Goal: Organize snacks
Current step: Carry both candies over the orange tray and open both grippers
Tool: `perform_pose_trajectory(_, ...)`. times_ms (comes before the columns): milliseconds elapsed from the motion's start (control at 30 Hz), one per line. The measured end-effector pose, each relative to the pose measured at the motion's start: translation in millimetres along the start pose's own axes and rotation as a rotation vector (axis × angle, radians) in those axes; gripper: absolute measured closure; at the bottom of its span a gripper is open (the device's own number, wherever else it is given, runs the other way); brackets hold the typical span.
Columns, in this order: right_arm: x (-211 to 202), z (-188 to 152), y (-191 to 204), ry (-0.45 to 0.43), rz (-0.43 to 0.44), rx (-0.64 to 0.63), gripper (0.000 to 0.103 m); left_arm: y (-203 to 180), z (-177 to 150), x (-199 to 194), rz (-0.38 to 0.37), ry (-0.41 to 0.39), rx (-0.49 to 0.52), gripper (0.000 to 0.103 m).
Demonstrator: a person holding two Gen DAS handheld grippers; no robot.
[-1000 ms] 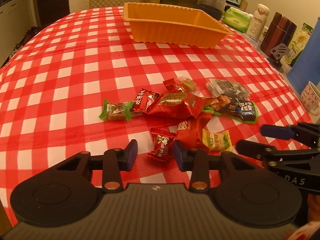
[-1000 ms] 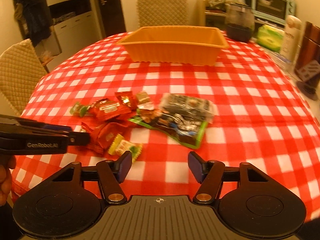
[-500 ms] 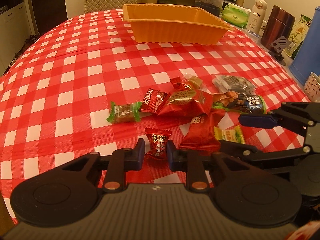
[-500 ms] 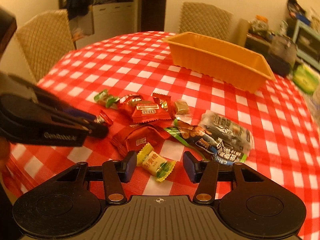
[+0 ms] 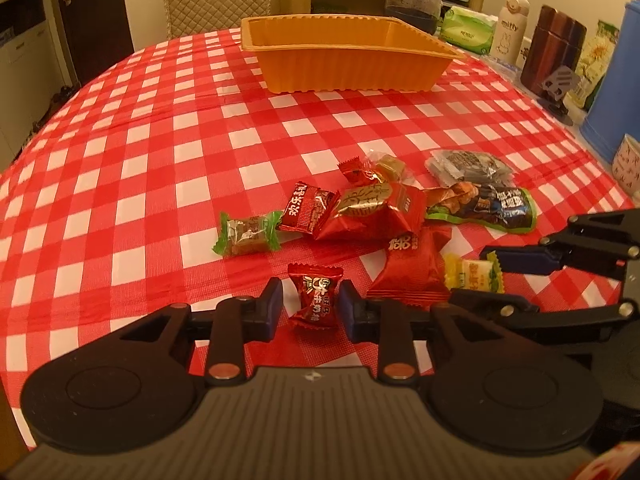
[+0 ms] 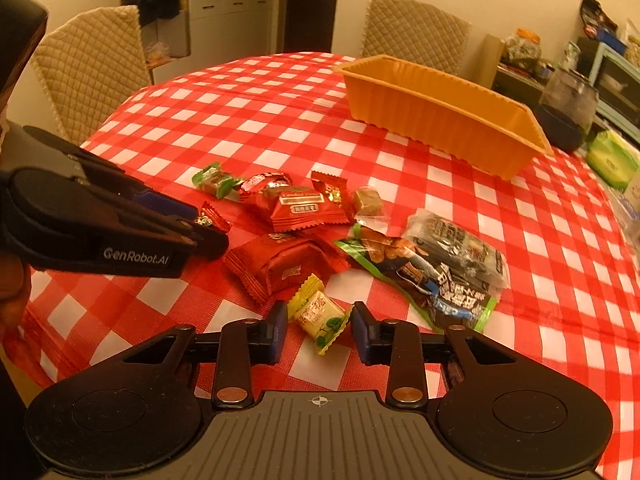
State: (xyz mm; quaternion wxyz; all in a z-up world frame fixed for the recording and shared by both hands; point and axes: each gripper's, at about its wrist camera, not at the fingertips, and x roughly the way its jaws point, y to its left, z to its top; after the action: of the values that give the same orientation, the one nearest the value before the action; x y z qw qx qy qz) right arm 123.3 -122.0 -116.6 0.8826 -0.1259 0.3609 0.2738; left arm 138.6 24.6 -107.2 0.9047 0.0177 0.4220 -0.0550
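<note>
Several wrapped snacks lie in a loose pile on the red-checked tablecloth (image 5: 160, 160). My left gripper (image 5: 310, 306) is closed around a small red candy (image 5: 316, 300), pads close on both sides of it. My right gripper (image 6: 320, 326) straddles a yellow-green candy (image 6: 320, 316), with its jaws narrowed and small gaps at the pads. A red packet (image 5: 412, 268), a larger red packet (image 5: 372, 212), a green-ended candy (image 5: 246, 232) and a dark nut packet (image 6: 424, 276) lie beside them. An empty orange tray (image 5: 352, 68) stands at the far side.
Along the right table edge stand a blue jug (image 5: 616, 80), a brown canister (image 5: 554, 56), a white bottle (image 5: 508, 28), a tissue pack (image 5: 468, 32) and a cup (image 5: 628, 164). Quilted chairs (image 6: 88, 68) stand around the table. A dark glass jar (image 6: 568, 112) sits behind the tray.
Both grippers have moved forward and down over the pile. The left jaws narrowed onto the small red candy. The right jaws narrowed around the yellow-green candy.
</note>
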Motion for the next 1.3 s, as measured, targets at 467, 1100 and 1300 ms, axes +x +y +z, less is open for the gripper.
perform_pose_trajectory(467, -13, 3, -11, -0.023, -0.046, 0.09, 0.071, -3, 6, -11, 0.025, -0.009, -0.008, 0.085)
perform_pose_trajectory(1100, -43, 37, -49, -0.15, -0.114, 0.236, 0.071, -7, 55, -28, 0.019, -0.071, 0.002, 0.085)
perform_pose_trajectory(1300, -41, 64, -70, -0.191, -0.13, 0.278, 0.071, -2, 84, -21, -0.015, -0.095, -0.016, 0.085)
